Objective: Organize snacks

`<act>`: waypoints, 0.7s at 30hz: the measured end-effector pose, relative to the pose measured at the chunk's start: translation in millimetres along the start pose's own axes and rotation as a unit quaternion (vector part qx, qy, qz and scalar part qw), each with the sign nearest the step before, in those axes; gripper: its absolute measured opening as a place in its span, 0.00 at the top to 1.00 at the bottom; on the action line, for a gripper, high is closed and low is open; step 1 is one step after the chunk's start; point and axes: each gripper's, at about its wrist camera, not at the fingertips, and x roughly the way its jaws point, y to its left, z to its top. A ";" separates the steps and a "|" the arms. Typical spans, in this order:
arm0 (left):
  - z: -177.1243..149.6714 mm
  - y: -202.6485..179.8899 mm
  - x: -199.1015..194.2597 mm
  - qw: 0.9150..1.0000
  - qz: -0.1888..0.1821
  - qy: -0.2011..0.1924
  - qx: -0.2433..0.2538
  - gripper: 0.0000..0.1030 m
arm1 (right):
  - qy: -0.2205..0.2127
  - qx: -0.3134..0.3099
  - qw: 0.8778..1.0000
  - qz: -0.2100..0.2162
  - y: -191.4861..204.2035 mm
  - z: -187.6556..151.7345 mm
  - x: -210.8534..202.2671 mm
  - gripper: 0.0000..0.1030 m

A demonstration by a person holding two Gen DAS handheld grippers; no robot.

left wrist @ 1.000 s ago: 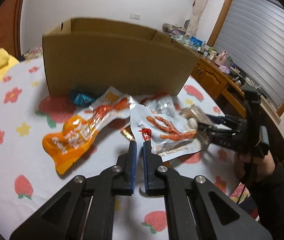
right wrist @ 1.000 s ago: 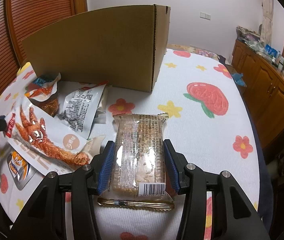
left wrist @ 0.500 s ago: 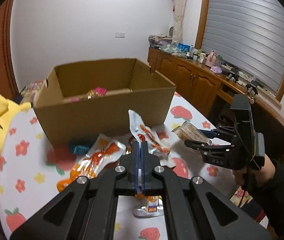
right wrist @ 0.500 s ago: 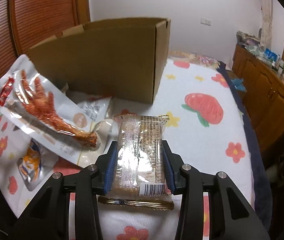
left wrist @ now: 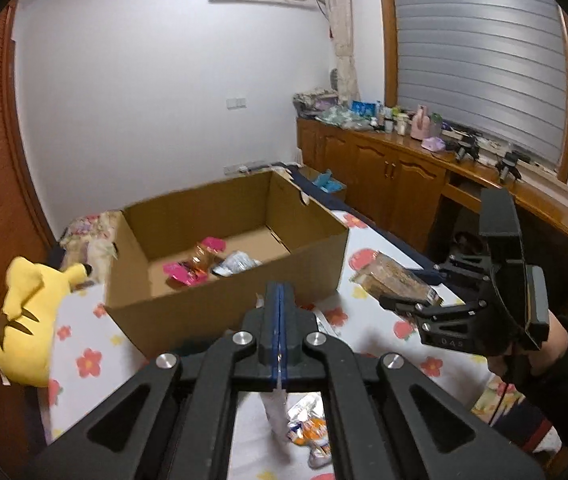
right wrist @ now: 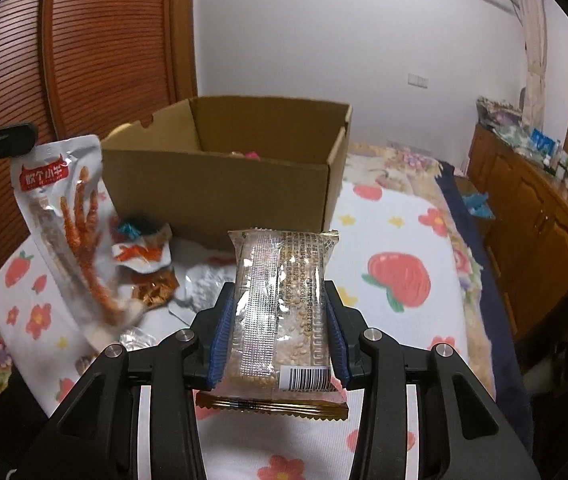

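My left tongs (left wrist: pixel 280 300) pinch the pouch (right wrist: pixel 66 216), right tongs (right wrist: pixel 280 332) clamp the bar (right wrist: pixel 282 304); the box (left wrist: pixel 224 300) lies just ahead, nearer my left.

chicken-foot pouch (right wrist: pixel 68 216) hangs; cracker pack (right wrist: pixel 282 312) clamped upright.

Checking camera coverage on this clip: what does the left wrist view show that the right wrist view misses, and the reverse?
Left wrist only: the yellow plush toy and the silver packet inside the box.
Right wrist only: the printed face of the chicken-foot pouch and the teal wrapper on the cloth.
Both: the cardboard box, the grain bar pack and pink packets.
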 end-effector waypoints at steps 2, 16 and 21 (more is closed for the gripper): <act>5.2 3.5 -3.1 1.000 0.002 -0.005 0.000 1.00 | -0.004 -0.001 1.000 0.001 1.1 2.5 -1.8 0.60; -53.9 57.5 25.0 0.993 0.040 0.055 -0.093 0.78 | 0.001 0.000 1.000 0.025 9.9 -5.3 4.8 0.60; -106.0 51.0 47.6 0.982 0.030 0.110 -0.149 0.76 | 0.015 0.004 0.999 0.032 14.1 -16.8 15.0 0.59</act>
